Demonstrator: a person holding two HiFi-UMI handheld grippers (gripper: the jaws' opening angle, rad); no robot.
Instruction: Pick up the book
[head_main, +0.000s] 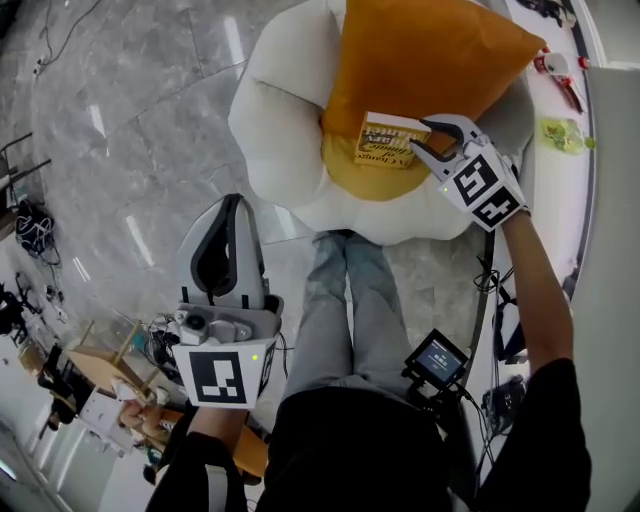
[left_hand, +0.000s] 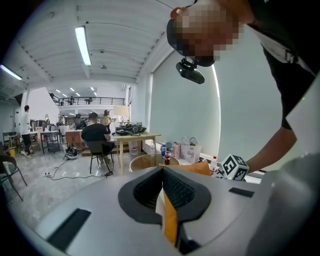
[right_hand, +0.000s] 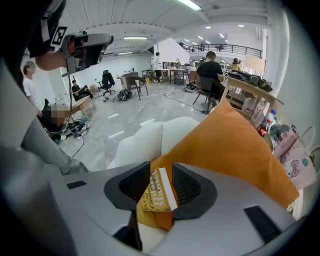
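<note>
A yellow book (head_main: 388, 140) lies flat on the orange centre (head_main: 345, 172) of a white flower-shaped seat (head_main: 280, 120), against a big orange pillow (head_main: 420, 50). My right gripper (head_main: 420, 137) points down at the book's right end. Its jaws stand apart on either side of that end, and no pad presses on it. In the right gripper view the book (right_hand: 156, 192) shows edge-on between the jaws of the right gripper (right_hand: 161, 167), with the pillow (right_hand: 235, 145) behind. My left gripper (head_main: 232, 203) hangs over the floor, away from the seat, jaws together on nothing; in its own view the left gripper (left_hand: 162, 170) looks the same.
The person's legs in jeans (head_main: 345, 290) stand just in front of the seat. A small screen device (head_main: 435, 358) hangs at the waist. A white ledge (head_main: 560, 190) with small items runs along the right. Grey marble floor (head_main: 130, 150) spreads left; a wooden table (head_main: 100, 365) sits lower left.
</note>
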